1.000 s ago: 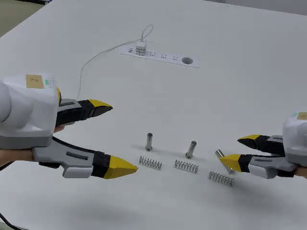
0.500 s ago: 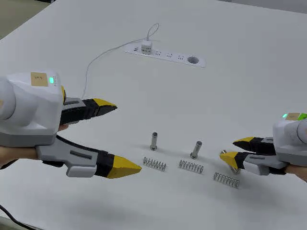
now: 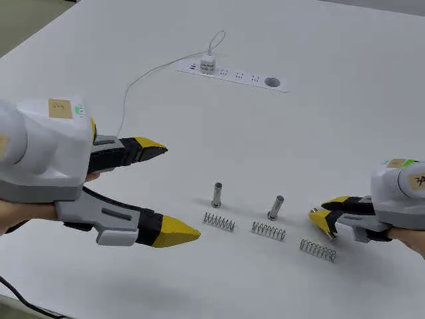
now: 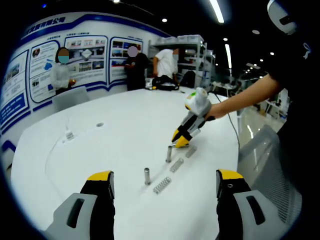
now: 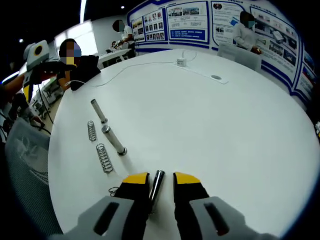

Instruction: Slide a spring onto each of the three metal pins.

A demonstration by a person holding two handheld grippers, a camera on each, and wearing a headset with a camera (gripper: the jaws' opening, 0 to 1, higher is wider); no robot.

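Observation:
Two metal pins stand upright on the white table: one pin [image 3: 216,194] and a second pin [image 3: 275,207]. Three springs lie in front of them: left spring [image 3: 219,221], middle spring [image 3: 268,230], right spring [image 3: 317,250]. My right gripper [image 3: 326,209] is low at the table. In the right gripper view the third pin [image 5: 157,183] lies between my narrowly parted jaws [image 5: 161,181], against the left one, with a gap to the other. My left gripper [image 3: 174,191] hovers wide open left of the parts, with nothing in it [image 4: 165,184].
A white power strip [image 3: 232,74] with a plugged-in charger and cable lies at the far side of the table. Several people stand beyond the table by wall posters in the gripper views. Bare tabletop [image 3: 332,119] surrounds the parts.
My right gripper's jaws have narrowed around the third pin and dropped closer to the table. The left gripper stays wide open in much the same place; the head camera has shifted a little.

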